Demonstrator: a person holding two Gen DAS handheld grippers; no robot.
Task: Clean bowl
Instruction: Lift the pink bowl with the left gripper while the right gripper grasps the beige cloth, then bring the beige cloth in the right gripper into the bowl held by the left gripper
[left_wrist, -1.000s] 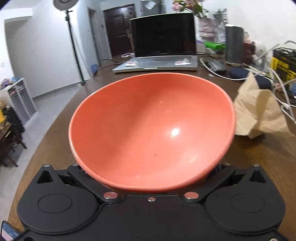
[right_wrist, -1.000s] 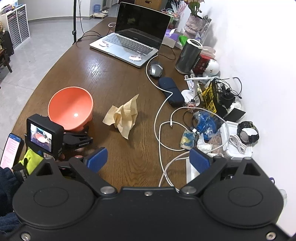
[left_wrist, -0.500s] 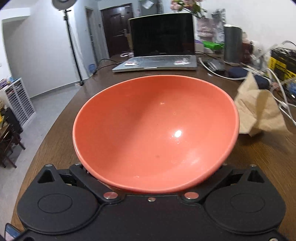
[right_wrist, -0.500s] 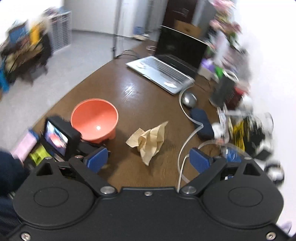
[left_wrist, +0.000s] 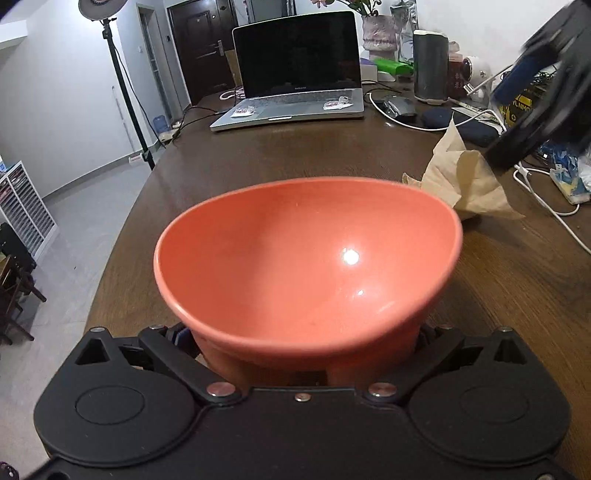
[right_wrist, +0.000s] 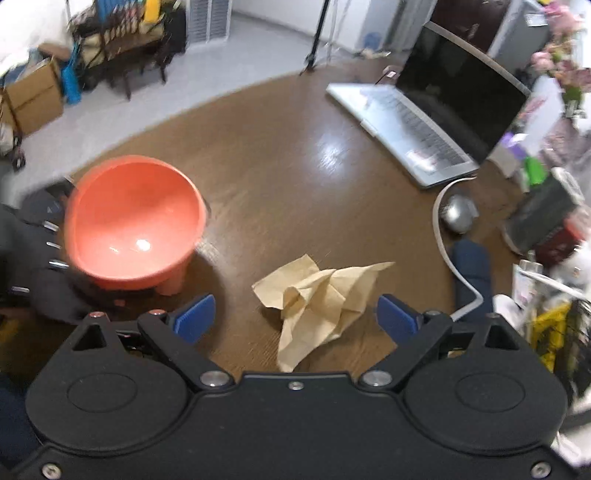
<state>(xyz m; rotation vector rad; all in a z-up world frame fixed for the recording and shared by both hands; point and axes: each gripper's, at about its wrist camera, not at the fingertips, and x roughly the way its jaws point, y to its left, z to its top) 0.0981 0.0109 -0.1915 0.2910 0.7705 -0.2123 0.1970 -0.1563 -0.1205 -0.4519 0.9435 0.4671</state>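
Observation:
An orange bowl (left_wrist: 306, 258) stands tilted on the brown table, and my left gripper (left_wrist: 301, 350) is shut on its base. The bowl also shows in the right wrist view (right_wrist: 135, 225) at the left. A crumpled tan paper towel (right_wrist: 317, 299) lies on the table right of the bowl, also seen in the left wrist view (left_wrist: 461, 181). My right gripper (right_wrist: 295, 319) is open and hovers just above the towel, its blue pads (right_wrist: 194, 317) on either side. It appears blurred in the left wrist view (left_wrist: 539, 85).
An open laptop (left_wrist: 291, 74) sits at the far end of the table. A mouse (right_wrist: 458, 212), white cable (right_wrist: 443, 236), dark pouch (right_wrist: 472, 269), speaker and clutter line the right side. The table's left edge (left_wrist: 122, 236) drops to the floor.
My right gripper has swung down and forward to just over the paper towel. The bowl in my left gripper has lowered and tipped back towards level.

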